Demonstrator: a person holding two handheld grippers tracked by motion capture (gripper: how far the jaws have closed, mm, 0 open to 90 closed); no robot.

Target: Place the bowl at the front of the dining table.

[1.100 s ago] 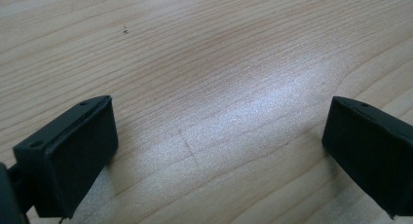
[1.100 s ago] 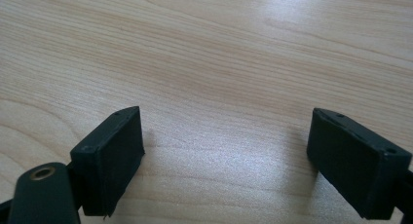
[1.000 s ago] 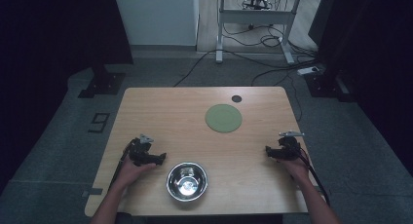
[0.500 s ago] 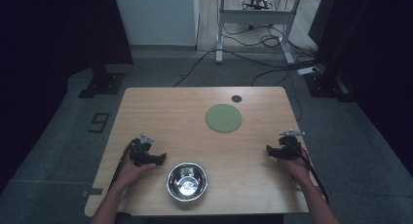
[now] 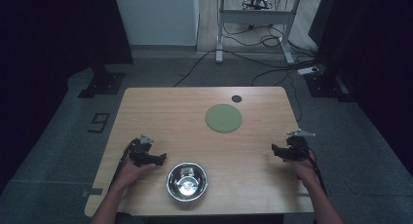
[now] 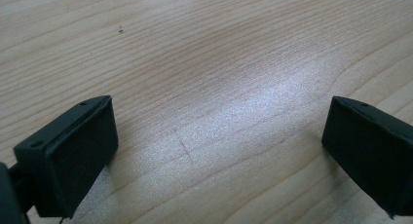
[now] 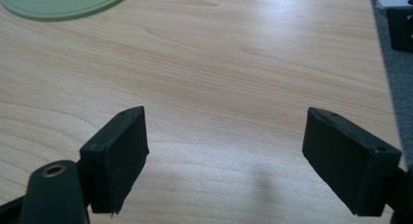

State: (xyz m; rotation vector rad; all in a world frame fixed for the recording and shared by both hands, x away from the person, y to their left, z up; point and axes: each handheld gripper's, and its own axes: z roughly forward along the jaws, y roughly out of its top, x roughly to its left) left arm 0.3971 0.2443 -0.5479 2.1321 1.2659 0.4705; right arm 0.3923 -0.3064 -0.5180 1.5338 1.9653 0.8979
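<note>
From the high view, a person seated at a wooden table (image 5: 160,112) holds the left gripper (image 5: 155,158) just beside a steel bowl (image 5: 187,181), which sits at the near edge between the two forearms. The right gripper (image 5: 275,151) rests near the table's right edge, well apart from the bowl. A green plate (image 5: 223,118) lies farther back, right of centre, with a small dark disc (image 5: 236,98) behind it.

In the left gripper view, the left gripper (image 6: 219,136) stands with jaws spread wide over bare wood, gripping nothing.

In the right gripper view, the right gripper (image 7: 226,136) likewise has its jaws released and empty, the green plate (image 7: 63,2) lying at the upper left, well ahead.
</note>
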